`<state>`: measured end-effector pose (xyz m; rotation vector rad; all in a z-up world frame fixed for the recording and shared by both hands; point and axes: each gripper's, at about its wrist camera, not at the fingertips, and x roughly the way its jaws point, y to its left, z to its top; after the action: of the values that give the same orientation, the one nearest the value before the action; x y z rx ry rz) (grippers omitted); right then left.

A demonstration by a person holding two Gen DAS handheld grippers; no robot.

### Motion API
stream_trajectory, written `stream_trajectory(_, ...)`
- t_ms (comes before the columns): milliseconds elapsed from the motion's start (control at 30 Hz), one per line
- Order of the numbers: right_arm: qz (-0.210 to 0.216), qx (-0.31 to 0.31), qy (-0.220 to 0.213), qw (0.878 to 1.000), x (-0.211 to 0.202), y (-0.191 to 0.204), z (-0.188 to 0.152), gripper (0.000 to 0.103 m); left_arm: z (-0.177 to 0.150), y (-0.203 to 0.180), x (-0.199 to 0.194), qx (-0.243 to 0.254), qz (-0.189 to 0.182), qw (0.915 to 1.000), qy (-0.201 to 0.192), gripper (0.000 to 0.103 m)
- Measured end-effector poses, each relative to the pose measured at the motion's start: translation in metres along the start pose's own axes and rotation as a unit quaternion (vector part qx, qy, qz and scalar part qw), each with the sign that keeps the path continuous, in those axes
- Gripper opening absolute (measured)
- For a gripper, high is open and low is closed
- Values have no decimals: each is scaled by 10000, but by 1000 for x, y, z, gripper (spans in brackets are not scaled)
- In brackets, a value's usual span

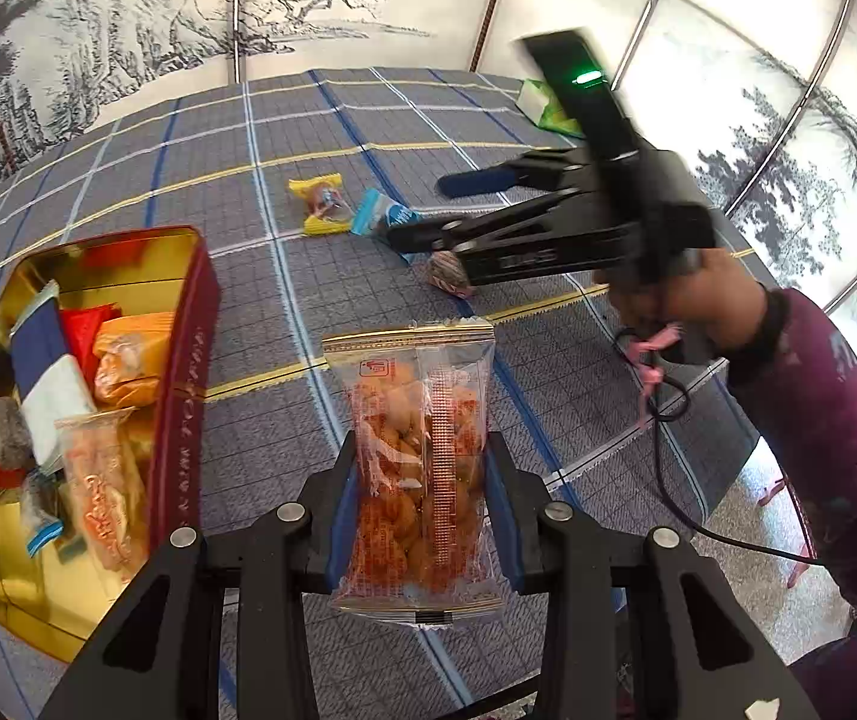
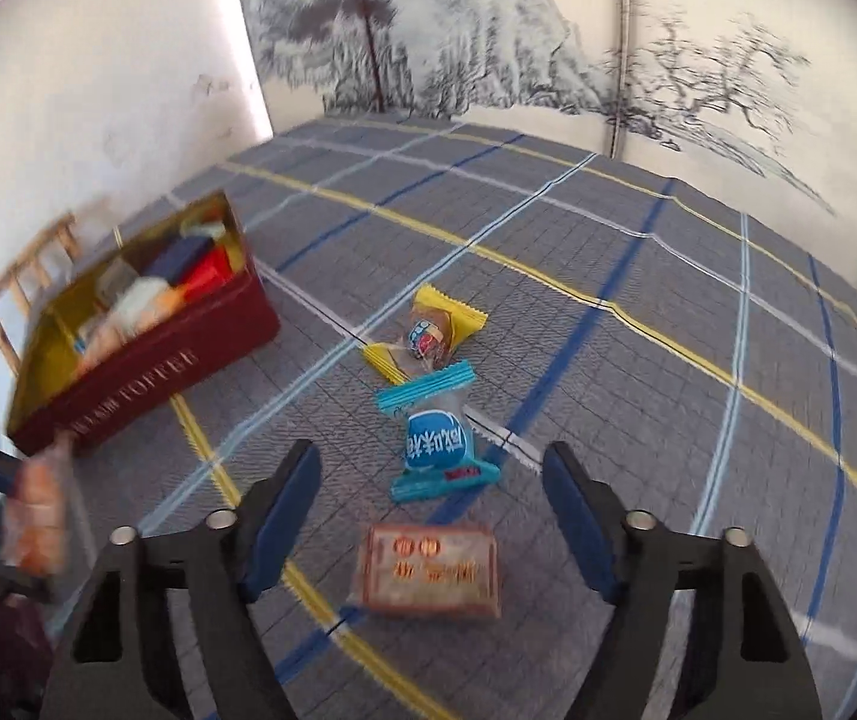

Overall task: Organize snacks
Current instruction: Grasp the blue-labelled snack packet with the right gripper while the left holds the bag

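Snack packet (image 1: pixel 419 468) is clamped in my left gripper (image 1: pixel 422 516), just right of the red tin (image 1: pixel 185 372) already holding several snacks. My right gripper (image 2: pixel 431 516) hangs partly spread and empty over the checked surface (image 2: pixel 638 240), brown packet (image 2: pixel 428 570) below it, blue packet (image 2: pixel 437 438) and yellow packet (image 2: pixel 434 330) lying beyond.

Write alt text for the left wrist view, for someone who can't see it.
The left tool grips a clear packet of orange snacks above a plaid tablecloth, beside an open red tin already holding wrapped snacks. Farther off, the right tool reaches toward loose yellow and blue packets.
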<state>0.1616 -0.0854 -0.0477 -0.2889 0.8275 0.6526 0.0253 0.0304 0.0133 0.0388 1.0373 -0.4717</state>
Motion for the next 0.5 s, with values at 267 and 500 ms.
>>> stream_trajectory(267, -149, -1, 328, 9994, 23, 2, 8, 27, -8, 7, -11, -84, -86, 9999, -68, 34)
stream_trajectory(500, -432, 1035, -692, 9913, -45, -11, -28, 27, -18, 20, -36, -349, -53, 9984, -440, 34)
